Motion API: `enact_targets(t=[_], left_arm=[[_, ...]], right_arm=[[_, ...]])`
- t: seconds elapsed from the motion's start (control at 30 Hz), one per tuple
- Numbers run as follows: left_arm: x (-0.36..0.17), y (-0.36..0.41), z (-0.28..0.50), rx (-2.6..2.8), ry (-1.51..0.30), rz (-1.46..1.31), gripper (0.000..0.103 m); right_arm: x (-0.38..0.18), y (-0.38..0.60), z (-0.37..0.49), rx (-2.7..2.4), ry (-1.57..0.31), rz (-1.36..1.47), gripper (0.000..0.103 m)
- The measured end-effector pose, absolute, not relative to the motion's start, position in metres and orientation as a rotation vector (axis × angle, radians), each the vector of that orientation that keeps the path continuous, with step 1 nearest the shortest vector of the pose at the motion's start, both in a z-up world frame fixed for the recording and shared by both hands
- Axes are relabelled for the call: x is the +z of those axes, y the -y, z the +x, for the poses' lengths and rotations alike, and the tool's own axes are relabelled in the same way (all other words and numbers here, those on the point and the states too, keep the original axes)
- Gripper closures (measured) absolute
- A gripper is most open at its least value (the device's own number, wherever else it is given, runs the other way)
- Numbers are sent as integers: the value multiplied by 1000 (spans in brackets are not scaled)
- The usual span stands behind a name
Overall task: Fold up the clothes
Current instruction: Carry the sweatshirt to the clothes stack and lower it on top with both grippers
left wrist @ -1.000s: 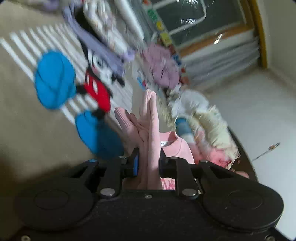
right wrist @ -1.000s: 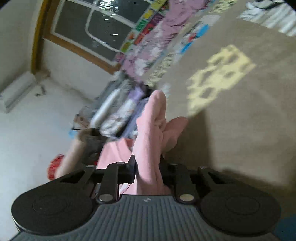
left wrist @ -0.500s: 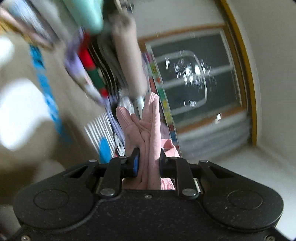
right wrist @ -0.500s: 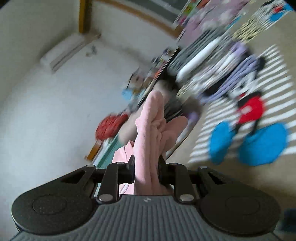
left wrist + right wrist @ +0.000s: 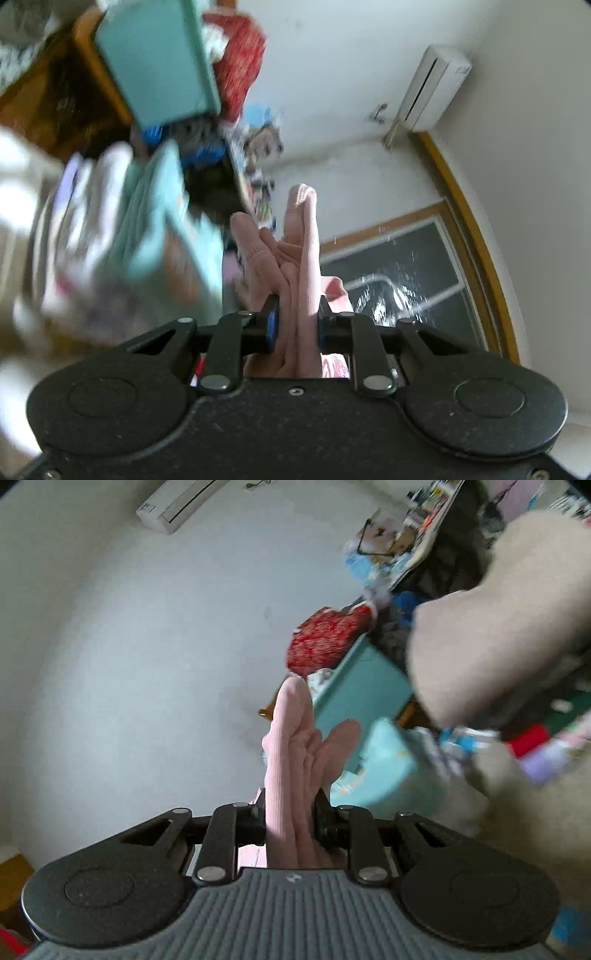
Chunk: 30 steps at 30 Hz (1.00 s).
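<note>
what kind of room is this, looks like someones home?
Most likely a lived-in room at home: a wall air conditioner above a wood-framed window, and cluttered shelves beside a teal box.

The garment point(image 5: 299, 254) is pale pink with a fine ribbed knit, the same in the right wrist view point(image 5: 291, 760). The left tool point(image 5: 295, 325) is speckled black with a blue pad on one finger point(image 5: 272, 321); the right tool point(image 5: 290, 812) is black with a ridged grey body. The wall point(image 5: 129, 646) is white, as is the air conditioner point(image 5: 436, 88). Below the air conditioner, the window point(image 5: 413, 280) is dark glass in an ochre-brown wooden frame. Left of the garment, a teal box point(image 5: 159, 59) and a red bundle speckled with white point(image 5: 240, 66) show, blurred; the same red bundle point(image 5: 325, 635) and teal box point(image 5: 362, 690) appear beside a blurred beige sleeve point(image 5: 498, 627).
</note>
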<state>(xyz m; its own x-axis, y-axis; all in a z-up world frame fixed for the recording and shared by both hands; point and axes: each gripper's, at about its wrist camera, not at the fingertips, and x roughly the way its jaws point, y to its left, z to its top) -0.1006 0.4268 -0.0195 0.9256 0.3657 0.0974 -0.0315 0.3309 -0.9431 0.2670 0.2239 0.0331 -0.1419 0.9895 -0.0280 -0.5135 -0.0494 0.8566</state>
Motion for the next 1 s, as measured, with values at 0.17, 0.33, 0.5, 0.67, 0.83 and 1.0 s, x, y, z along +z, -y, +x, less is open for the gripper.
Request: enact_targets(t=[0.17, 0.33, 0.5, 0.67, 0.83, 1.0], left_arm=[[-3, -466, -87, 310, 366, -1179, 85], [-16, -492, -77, 381, 346, -1159, 86], [-73, -511, -74, 487, 215, -1230, 86], [-67, -508, -87, 432, 274, -1201, 83], [-46, -493, -99, 462, 263, -1071, 63], [-28, -464, -99, 482, 204, -946, 49]], right_arm=[[45, -291, 288, 1575, -910, 738, 79], [28, -332, 308, 1579, -939, 788, 79], [-38, -352, 301, 1352, -1033, 554, 78], [-43, -342, 290, 1435, -972, 664, 78], [-27, -341, 281, 1387, -937, 579, 66], [1, -311, 267, 1331, -790, 500, 42]])
